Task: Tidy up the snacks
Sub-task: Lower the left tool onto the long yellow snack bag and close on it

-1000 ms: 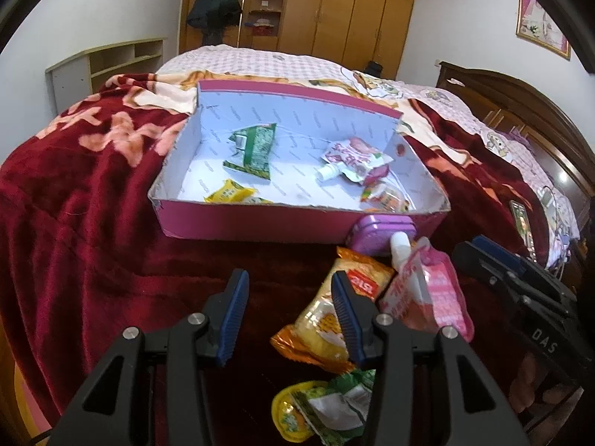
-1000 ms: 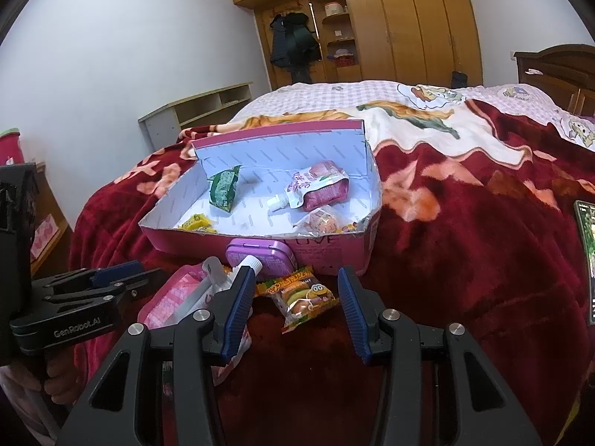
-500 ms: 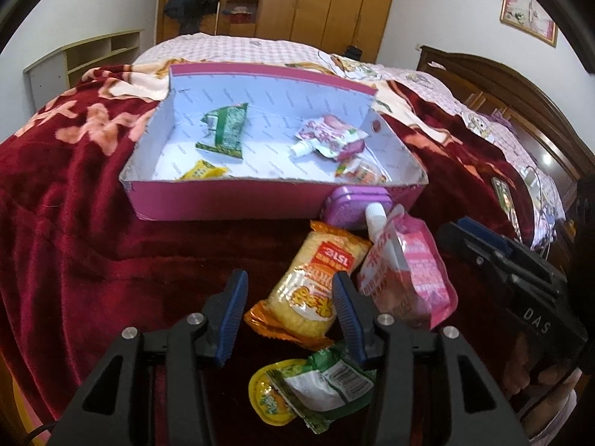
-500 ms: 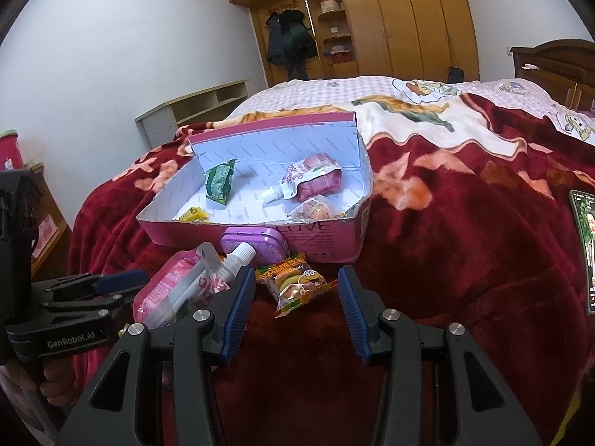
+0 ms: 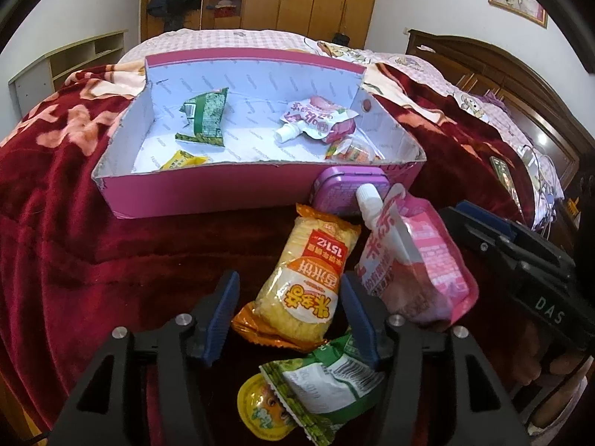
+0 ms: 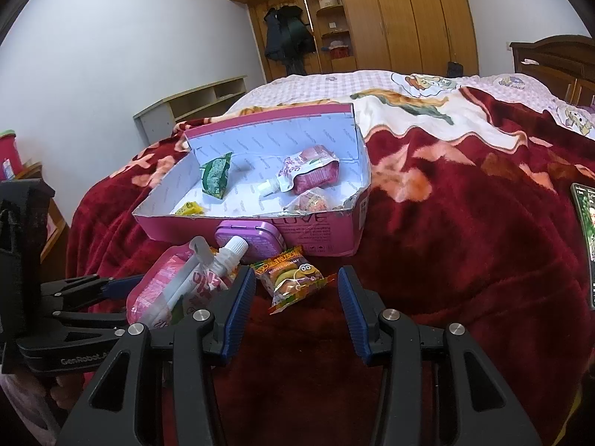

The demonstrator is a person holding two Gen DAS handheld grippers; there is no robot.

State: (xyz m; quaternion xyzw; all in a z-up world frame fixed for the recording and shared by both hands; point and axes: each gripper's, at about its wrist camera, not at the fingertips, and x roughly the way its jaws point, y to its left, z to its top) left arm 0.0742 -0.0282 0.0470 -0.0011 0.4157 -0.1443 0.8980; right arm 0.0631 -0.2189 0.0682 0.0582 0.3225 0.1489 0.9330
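A pink box (image 5: 241, 189) (image 6: 316, 230) lies open on the red blanket, with a green packet (image 5: 204, 119), a pink pouch (image 5: 316, 122) and small sweets inside. In front of it lie a purple tin (image 5: 349, 186), a yellow cracker packet (image 5: 308, 271), a pink spout pouch (image 5: 412, 260), a green packet (image 5: 327, 383) and a burger gummy packet (image 6: 293, 278). My left gripper (image 5: 290, 297) straddles the near end of the cracker packet; its jaws are opening and the pads do not press on it. My right gripper (image 6: 295, 297) stands open just short of the gummy packet.
A phone (image 6: 585, 245) lies on the blanket at the right. The bed drops away at the left, near a low shelf (image 6: 193, 104). A wooden headboard (image 5: 502, 74) and wardrobe (image 6: 409, 18) stand behind.
My left gripper has tipped down and moved in over the cracker packet, and its jaws have widened. The right gripper has kept still.
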